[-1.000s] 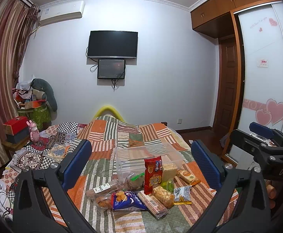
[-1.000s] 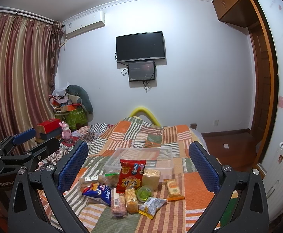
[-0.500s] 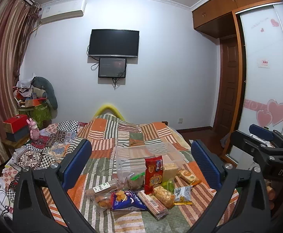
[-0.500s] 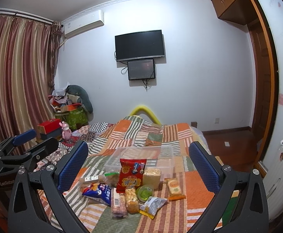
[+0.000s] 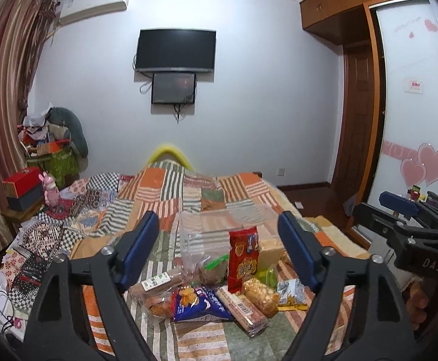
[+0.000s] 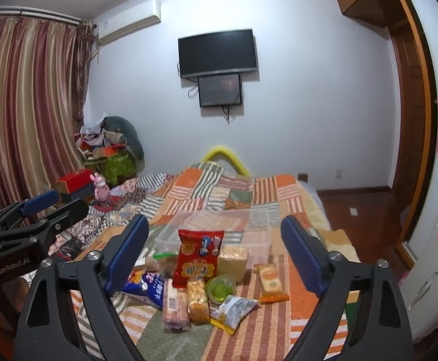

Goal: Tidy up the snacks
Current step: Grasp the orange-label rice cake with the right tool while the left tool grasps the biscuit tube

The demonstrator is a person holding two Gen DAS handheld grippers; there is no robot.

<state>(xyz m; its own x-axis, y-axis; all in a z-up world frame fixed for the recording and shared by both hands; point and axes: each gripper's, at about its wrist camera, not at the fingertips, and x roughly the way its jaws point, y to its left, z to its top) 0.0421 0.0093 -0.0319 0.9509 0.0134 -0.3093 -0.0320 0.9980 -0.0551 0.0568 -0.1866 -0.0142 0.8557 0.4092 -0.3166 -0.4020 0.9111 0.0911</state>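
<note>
Snacks point(image 6: 207, 273) are lying ahead of and below our claws, clear bin point(image 6: 213, 228) just behind them. We are narrowing both the left claw point(image 5: 219, 252) and right claw point(image 6: 214, 252), neither gripping anything.

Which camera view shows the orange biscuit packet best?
The right wrist view: the orange biscuit packet lies fully exposed on the quilt. In the left wrist view, the left gripper's right finger hides almost all of it.

You worked in a home bedroom. A striped patchwork quilt point(image 5: 189, 198) covered the bed, beside a heart-decorated sliding wardrobe point(image 5: 414, 120). Striped red-gold curtains point(image 6: 29, 105) hung there.
</note>
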